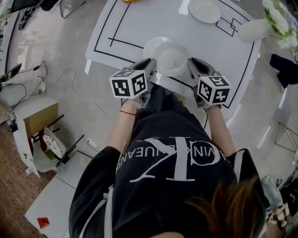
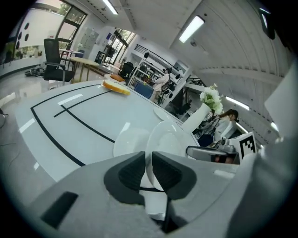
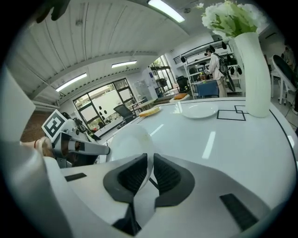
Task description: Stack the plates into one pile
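Observation:
I hold one white plate between both grippers, just above the white table. My left gripper is shut on its left rim and my right gripper on its right rim. In the left gripper view the rim of the held plate passes between the pads of the left gripper. In the right gripper view the held plate is pinched by the right gripper. A second plate lies on the table, partly under the held one. A third plate lies at the far right.
A white vase with flowers stands at the table's right corner, beside a small black outlined square. A yellow thing lies at the far side. Black lines cross the tabletop. Cables and a cardboard box are on the floor at left.

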